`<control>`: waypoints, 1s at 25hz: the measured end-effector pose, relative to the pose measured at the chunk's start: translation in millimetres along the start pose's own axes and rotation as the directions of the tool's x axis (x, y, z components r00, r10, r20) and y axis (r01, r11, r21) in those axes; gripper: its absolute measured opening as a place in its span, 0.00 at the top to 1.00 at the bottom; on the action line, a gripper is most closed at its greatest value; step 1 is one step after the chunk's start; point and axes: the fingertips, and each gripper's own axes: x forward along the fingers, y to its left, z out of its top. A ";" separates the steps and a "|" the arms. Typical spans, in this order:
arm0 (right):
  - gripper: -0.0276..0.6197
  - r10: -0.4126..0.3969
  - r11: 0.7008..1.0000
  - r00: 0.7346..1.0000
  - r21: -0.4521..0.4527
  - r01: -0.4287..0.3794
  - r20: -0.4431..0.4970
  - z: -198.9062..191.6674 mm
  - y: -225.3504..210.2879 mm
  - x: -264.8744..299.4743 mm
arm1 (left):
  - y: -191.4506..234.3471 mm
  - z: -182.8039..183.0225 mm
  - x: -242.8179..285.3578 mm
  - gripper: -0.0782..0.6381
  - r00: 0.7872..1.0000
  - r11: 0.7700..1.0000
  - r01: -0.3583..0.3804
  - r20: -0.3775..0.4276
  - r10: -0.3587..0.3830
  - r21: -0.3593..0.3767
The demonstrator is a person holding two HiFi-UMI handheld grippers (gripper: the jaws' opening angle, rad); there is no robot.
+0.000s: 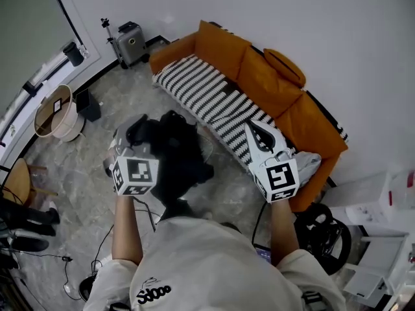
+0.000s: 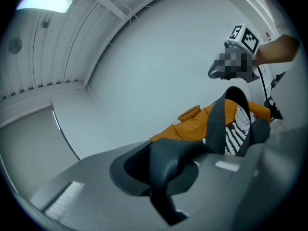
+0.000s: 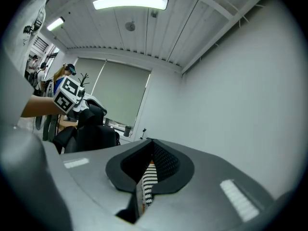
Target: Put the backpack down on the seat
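Pale shirt [image 1: 194, 264] of the person fills the bottom of the head view, with both forearms reaching forward.

Far left: wooden stool [image 1: 16, 181] on the marbled floor [image 1: 97, 102]. Round basket [image 1: 55, 112] stands beyond it, near the wall.

Left gripper [image 1: 136, 131]: jaws closed on a dark strap [image 2: 216, 124] of the backpack [image 1: 175, 157]. In the left gripper view the strap runs out from between the pads and loops up towards the sofa. The black backpack hangs from this gripper. In the head view it lies over the floor in front of the sofa's [image 1: 259, 76] left half, its upper edge just meeting the seat's front edge. It is not on the seat. The right gripper view shows it as a dark mass directly below the left gripper's marker cube.

Sofa: orange, runs diagonally along the white wall. Black-and-white striped cover [image 1: 207, 96] lies over the seat. One orange cushion [image 1: 284, 67] sits on top of the backrest.

Right gripper [image 1: 254, 133]: held over the right end of the striped cover, well apart from the backpack. Jaws all but together, gripping nothing. Only a thin slit is left between the pads, and a sliver of the striped cover shows through it.
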 end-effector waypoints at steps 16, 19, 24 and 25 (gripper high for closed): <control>0.95 -0.014 1.000 1.000 0.012 0.014 0.006 -11.8 -62.8 79.4 | 20.3 -1.5 95.1 0.87 1.000 0.999 -0.014 0.001 0.014 -0.047; 0.95 -0.022 0.999 1.000 0.029 0.021 0.009 -13.0 -76.2 105.8 | 30.8 -3.7 120.0 0.87 1.000 0.999 -0.017 0.007 0.017 -0.052; 0.95 -0.022 0.999 1.000 0.047 0.022 0.006 -11.9 -92.6 150.3 | 50.5 -8.4 166.4 0.87 1.000 0.999 -0.014 0.007 0.015 -0.050; 0.95 -0.023 0.999 1.000 0.046 0.022 0.004 -11.7 -95.8 159.0 | 54.2 -9.2 175.6 0.87 1.000 0.999 -0.011 0.008 0.011 -0.050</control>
